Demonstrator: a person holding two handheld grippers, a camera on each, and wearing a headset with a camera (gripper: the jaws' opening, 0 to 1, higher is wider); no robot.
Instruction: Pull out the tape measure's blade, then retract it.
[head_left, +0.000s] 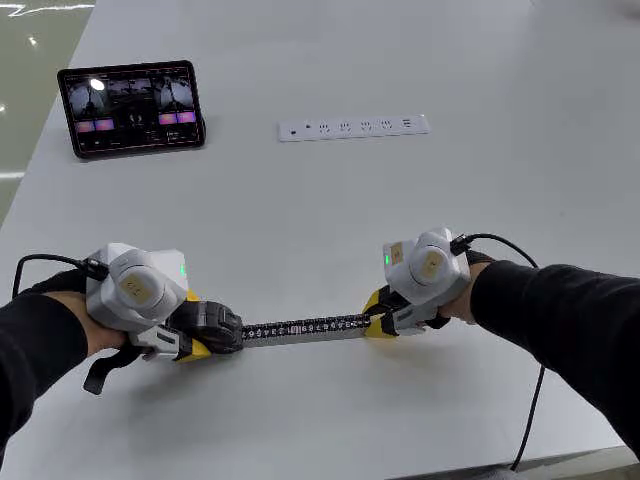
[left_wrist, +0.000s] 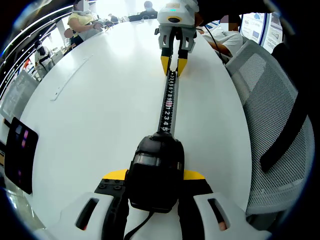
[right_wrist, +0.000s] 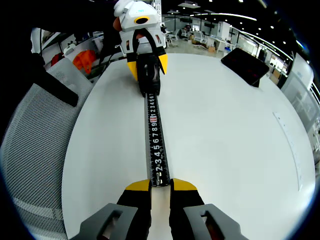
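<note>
Tape measure (right_wrist: 149, 75) blade (right_wrist: 156, 145), white digits 2 3 4 5 6 7 8 9 in a row

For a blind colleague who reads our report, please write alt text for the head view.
The left gripper clamps a black tape measure case and the right gripper pinches the end of its blade, drawn out straight between them over a white table. A tablet and a power strip sit farther back.

Black tape measure (left_wrist: 155, 172), white table (head_left: 350, 200)
</note>
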